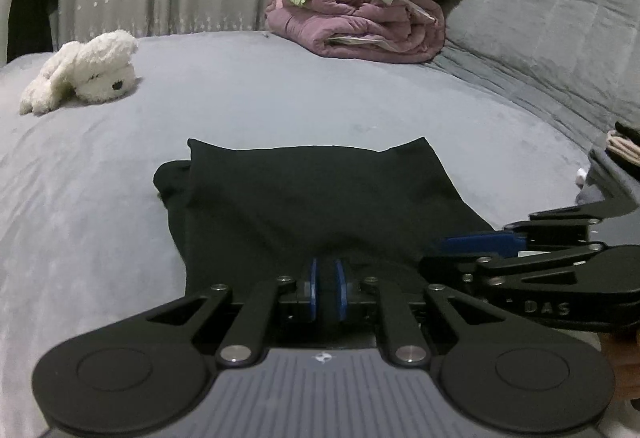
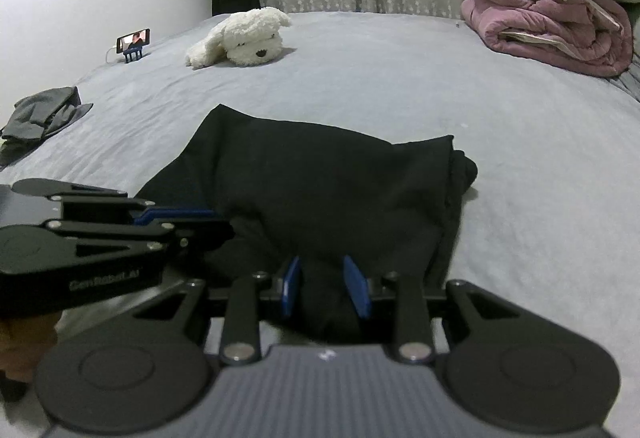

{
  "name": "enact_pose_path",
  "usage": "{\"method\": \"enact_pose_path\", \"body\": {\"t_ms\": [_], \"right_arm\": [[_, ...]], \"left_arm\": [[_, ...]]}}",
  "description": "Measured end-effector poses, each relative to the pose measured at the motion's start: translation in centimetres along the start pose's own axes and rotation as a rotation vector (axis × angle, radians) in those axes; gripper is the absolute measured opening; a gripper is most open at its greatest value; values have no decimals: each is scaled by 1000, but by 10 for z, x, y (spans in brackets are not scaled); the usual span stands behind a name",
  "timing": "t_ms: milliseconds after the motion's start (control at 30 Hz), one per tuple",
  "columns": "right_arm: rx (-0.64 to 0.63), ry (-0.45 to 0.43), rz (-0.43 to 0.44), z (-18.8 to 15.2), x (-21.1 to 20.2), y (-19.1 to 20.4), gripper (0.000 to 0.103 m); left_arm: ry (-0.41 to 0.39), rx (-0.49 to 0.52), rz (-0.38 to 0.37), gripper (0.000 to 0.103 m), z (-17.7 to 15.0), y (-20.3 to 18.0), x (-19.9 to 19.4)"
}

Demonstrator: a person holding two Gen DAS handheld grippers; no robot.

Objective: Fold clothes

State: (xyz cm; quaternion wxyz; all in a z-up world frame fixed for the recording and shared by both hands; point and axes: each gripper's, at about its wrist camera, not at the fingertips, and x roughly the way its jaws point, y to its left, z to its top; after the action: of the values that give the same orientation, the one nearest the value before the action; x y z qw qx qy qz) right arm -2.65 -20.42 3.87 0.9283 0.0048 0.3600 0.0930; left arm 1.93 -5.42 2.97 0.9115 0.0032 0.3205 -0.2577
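A black garment (image 1: 312,193), folded into a rough, rumpled rectangle, lies at the bed's (image 1: 280,89) near edge, its near hem pinched in the narrow jaws of both the left gripper (image 1: 325,290) and right gripper (image 2: 324,288).

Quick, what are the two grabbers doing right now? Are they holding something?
Left gripper: shut on the near edge of the black garment.
Right gripper: shut on a bunch of the same black garment.
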Motion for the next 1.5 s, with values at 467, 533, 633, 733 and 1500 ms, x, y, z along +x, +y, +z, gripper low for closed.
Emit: {"method": "enact_pose_path", "body": {"t_ms": [467,533,633,733,1500], "right_arm": [[15,-27,23,-8,-26,-8,26],[-12,-15,38,-11,-26,0,26],[-64,6,19,-16,-22,8,26],[-43,29,18,-15,-18,0,27],[-2,78,-7,-15,-18,-20,18]], "left_arm": [[-26,96,-32,13,-7,-24,-15],[-19,114,-23,14,-9,-25,-12],[-11,137,-14,14,-10,-28,-10],[-8,136,-20,15,-10,-25,-11],[-4,5,25,9,-26,38,-32]]}}
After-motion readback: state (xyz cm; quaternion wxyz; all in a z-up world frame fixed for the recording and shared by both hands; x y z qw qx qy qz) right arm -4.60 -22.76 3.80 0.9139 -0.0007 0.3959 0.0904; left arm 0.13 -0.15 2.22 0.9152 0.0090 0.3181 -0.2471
